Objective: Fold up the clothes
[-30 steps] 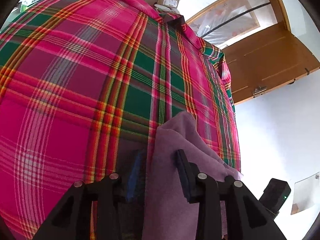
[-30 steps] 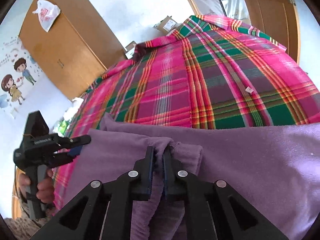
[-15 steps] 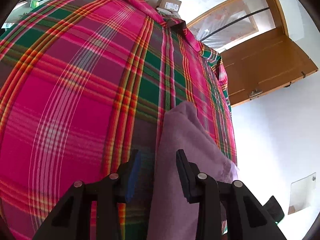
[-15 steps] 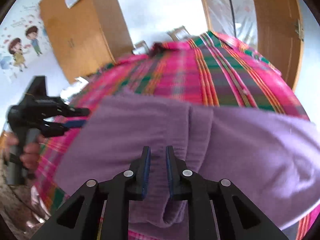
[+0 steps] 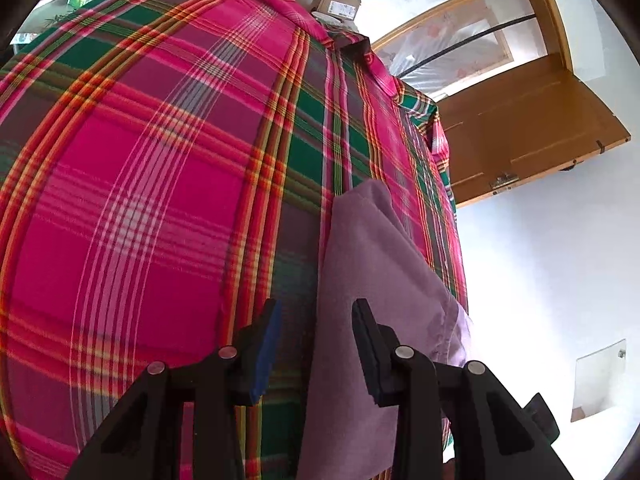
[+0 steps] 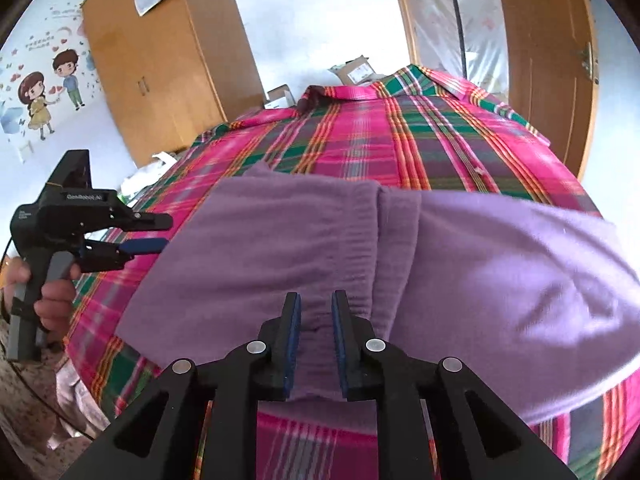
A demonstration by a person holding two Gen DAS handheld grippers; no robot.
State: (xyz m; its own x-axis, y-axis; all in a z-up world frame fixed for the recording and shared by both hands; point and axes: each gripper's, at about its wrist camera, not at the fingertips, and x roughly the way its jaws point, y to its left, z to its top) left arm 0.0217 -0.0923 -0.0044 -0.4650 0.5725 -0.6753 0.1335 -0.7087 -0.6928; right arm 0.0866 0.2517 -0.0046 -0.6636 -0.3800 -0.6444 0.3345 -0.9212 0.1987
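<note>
Both grippers have released the purple garment (image 6: 400,264). One second ago the right gripper (image 6: 314,334) was clamped on a bunched fold of it; its jaws now stand apart, straddling the ribbed hem without pinching it. The left gripper (image 5: 316,344) has likewise drawn back, jaws wide apart, with the garment's edge (image 5: 360,280) lying between them untouched. The garment now rests folded on the plaid bedsheet (image 6: 360,148), one layer overlapping another at a vertical seam, so this fold appears complete and a further fold or smoothing pass is likely next. The garment is soft, matte knit fleece with a gathered, ribbed band; the sheet is thin woven cotton in pink, green and orange checks, stretched flat.
</note>
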